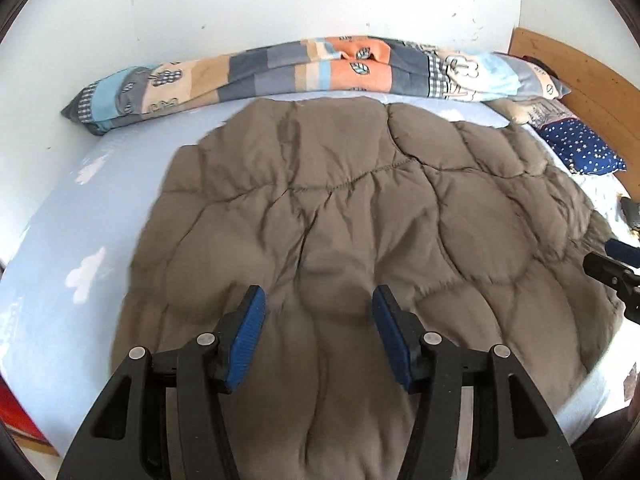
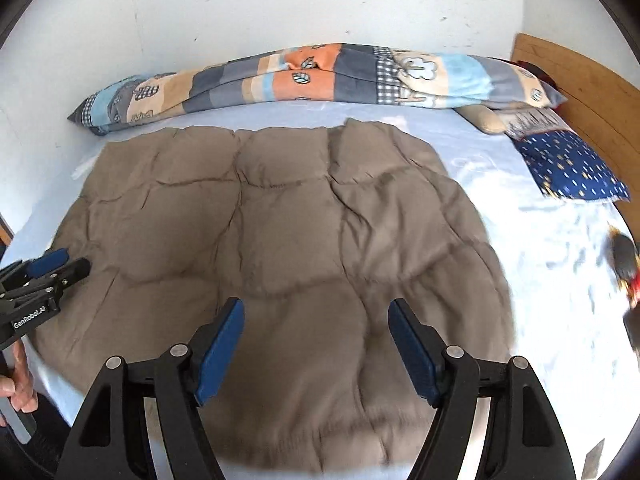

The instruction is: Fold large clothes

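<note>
Your left gripper [image 1: 318,300] and right gripper [image 2: 316,312] hover with jaws apart, empty, above the puffy brown quilted garment [image 1: 340,200]; grabbing only its top layer could skew the fold.

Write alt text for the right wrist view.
A brown quilted garment lies spread flat on a light blue bed sheet, with the right gripper open above its near edge, holding nothing. The left gripper enters at left; a patchwork blanket lies along the wall.
</note>
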A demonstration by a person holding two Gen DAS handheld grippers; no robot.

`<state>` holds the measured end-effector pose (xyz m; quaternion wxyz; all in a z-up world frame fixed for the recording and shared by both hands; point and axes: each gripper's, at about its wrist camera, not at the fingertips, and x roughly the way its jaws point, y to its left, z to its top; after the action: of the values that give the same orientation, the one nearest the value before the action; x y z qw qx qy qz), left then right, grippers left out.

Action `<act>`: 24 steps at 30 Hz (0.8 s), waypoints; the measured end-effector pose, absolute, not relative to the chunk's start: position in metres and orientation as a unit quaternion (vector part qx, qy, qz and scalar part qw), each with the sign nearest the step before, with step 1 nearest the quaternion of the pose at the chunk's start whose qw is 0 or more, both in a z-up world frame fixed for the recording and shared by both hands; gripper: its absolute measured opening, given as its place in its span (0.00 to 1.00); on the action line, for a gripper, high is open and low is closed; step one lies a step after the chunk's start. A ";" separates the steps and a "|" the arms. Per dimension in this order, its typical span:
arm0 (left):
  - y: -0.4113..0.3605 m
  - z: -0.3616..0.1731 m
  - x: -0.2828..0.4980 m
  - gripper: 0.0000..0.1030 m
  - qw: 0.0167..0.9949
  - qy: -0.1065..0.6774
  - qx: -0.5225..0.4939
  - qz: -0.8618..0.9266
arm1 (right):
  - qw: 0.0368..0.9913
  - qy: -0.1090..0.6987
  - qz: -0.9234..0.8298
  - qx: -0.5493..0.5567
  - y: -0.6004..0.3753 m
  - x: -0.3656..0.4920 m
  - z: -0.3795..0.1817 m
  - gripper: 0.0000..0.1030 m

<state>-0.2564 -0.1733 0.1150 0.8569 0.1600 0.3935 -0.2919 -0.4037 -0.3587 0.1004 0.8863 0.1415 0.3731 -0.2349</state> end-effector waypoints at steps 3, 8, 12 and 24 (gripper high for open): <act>-0.149 0.120 -0.273 0.54 0.864 0.399 0.150 -0.269 | 0.882 0.372 -0.253 0.139 -0.350 -0.424 0.101 0.76; -0.132 0.109 -0.277 0.57 0.860 0.421 0.145 -0.250 | 0.863 0.412 -0.259 0.134 -0.353 -0.423 0.078 0.76; -0.134 0.093 -0.266 0.60 0.844 0.454 0.142 -0.248 | 0.848 0.444 -0.255 0.133 -0.357 -0.413 0.058 0.78; -0.136 0.117 -0.301 0.66 0.876 0.394 0.150 -0.233 | 0.870 0.391 -0.267 0.134 -0.339 -0.434 0.088 0.80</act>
<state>-0.3008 -0.1358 0.1174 0.8761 0.1503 0.3942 -0.2333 -0.4336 -0.3395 0.0883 0.8705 0.1339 0.3914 -0.2667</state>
